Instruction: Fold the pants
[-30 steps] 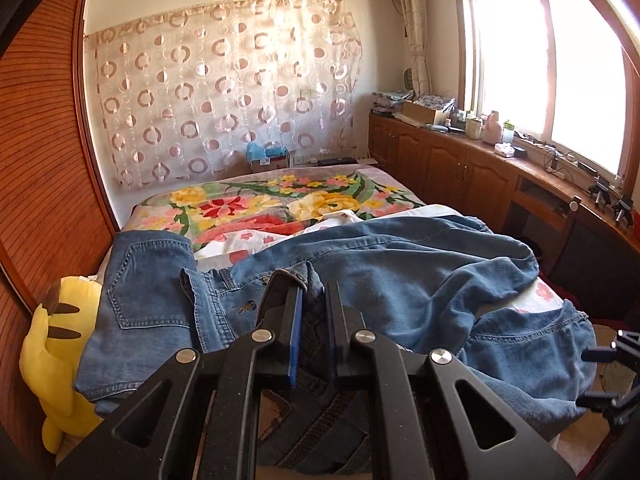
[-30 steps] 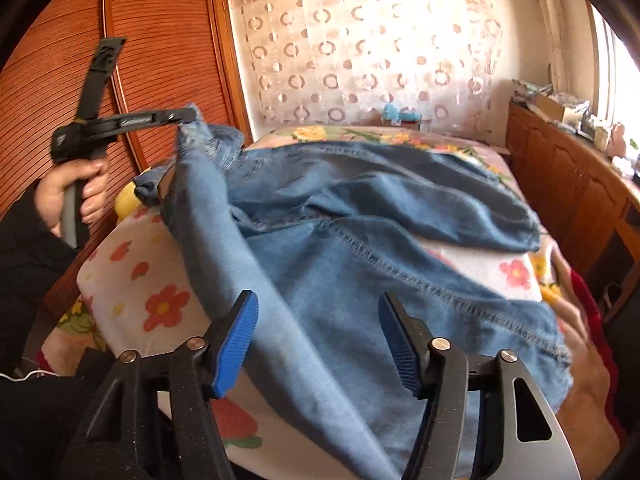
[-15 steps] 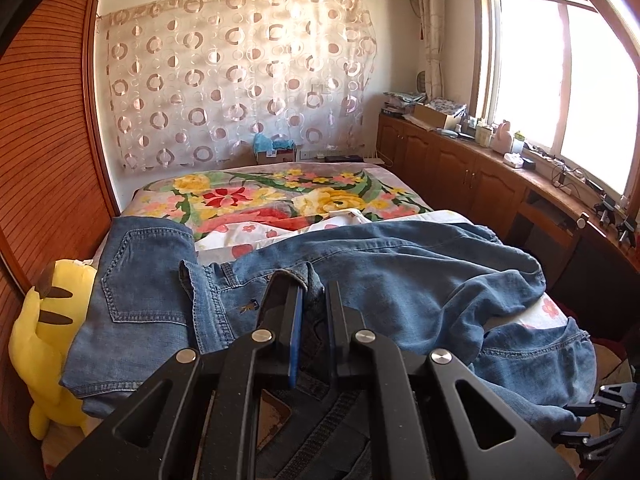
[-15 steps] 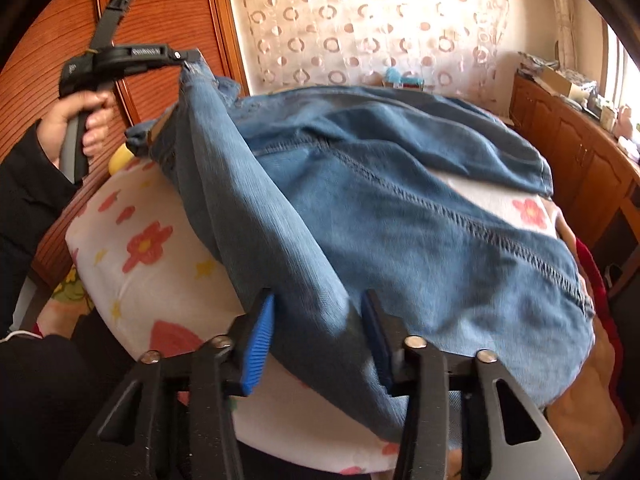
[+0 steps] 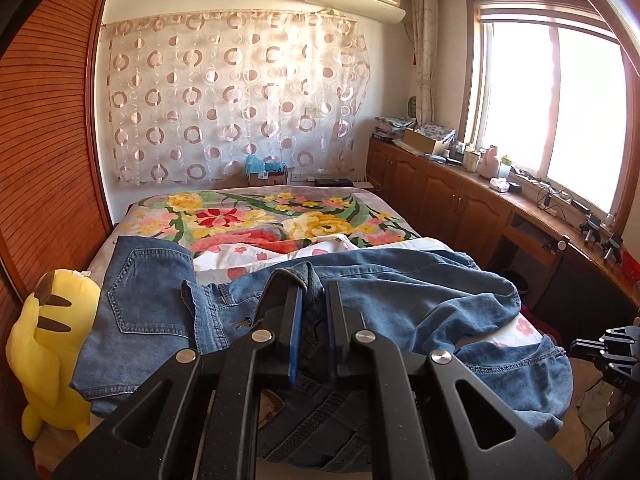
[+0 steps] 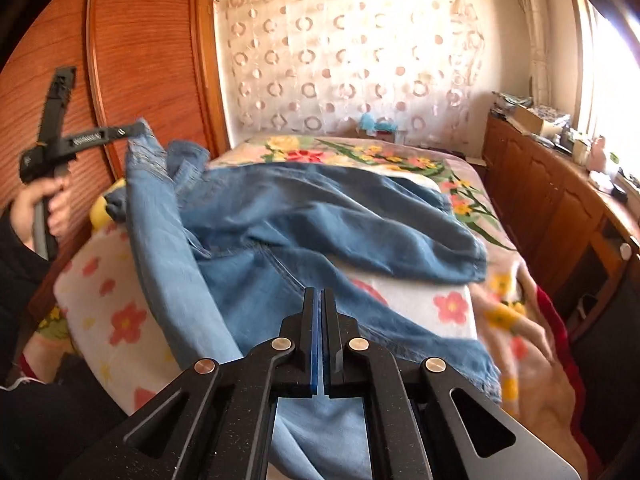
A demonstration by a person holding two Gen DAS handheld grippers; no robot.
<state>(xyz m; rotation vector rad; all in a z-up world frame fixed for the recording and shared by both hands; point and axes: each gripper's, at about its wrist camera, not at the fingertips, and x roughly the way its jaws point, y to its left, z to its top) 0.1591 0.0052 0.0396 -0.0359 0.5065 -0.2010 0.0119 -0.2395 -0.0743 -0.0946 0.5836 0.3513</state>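
Denim filled the near view: the left gripper (image 5: 311, 296) was clamped on the waistband of the jeans (image 5: 400, 292), the right gripper (image 6: 320, 300) pinched a leg's edge. Beyond, the jeans sprawled across the floral bed (image 5: 280, 216), beside a yellow plush toy (image 5: 48, 344).

Sunlit window (image 5: 560, 104), wooden cabinets (image 5: 440, 200), circle-patterned curtain (image 5: 236, 96).

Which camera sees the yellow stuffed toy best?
The left wrist view: the yellow stuffed toy sits in plain sight beside the jeans, against the wooden door. The right wrist view shows only a small yellow bit peeking from behind the lifted denim.
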